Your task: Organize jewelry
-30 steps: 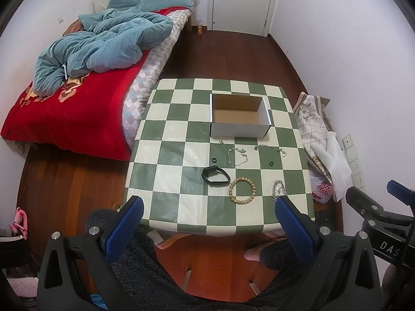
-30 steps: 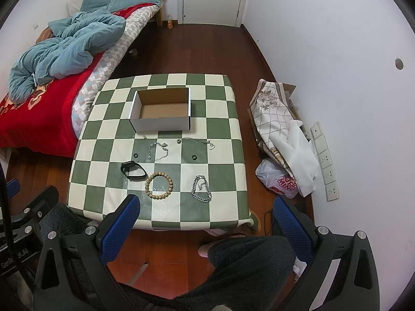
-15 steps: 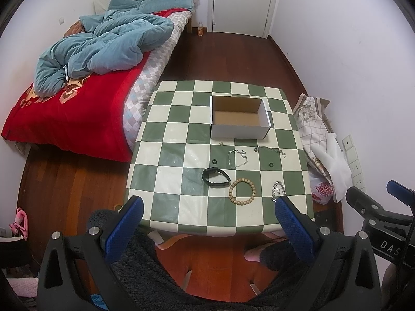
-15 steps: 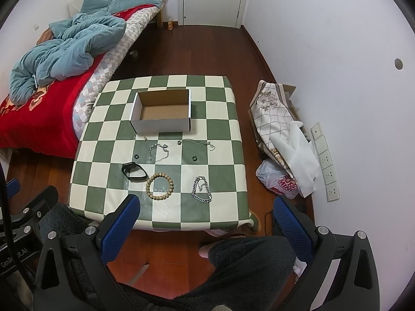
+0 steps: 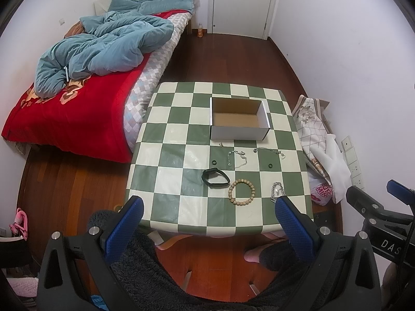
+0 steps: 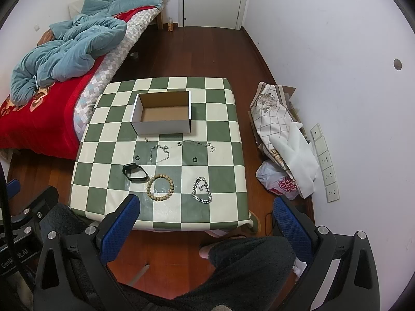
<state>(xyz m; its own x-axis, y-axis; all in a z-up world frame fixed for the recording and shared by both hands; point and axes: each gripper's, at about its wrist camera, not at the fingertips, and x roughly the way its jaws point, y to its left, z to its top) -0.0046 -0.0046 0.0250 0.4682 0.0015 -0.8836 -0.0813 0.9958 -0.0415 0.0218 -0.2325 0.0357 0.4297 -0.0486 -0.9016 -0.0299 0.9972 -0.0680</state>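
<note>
An empty white cardboard box (image 5: 238, 129) (image 6: 162, 125) stands on the green-and-white checked table (image 5: 171, 189) (image 6: 220, 129). In front of it lie a black band (image 5: 215, 177) (image 6: 134, 172), a wooden bead bracelet (image 5: 241, 191) (image 6: 160, 184), a thick silver chain (image 5: 277, 191) (image 6: 201, 193), two thin silver chains (image 5: 237, 156) (image 6: 159, 153) and two small dark rings (image 5: 270, 166) (image 6: 194, 159). My left gripper (image 5: 208, 216) and right gripper (image 6: 205, 216) are both open and empty, held high above the table's near edge.
A bed with a red cover and blue duvet (image 5: 98, 51) stands left of the table. Cloth and plastic bags (image 6: 282, 145) lie on the floor by the right wall. A white door (image 5: 242, 2) is at the back. My legs show below both grippers.
Both views have drifted slightly; the table sits a touch lower in the frames. Nothing on the table has moved and both grippers stay open.
</note>
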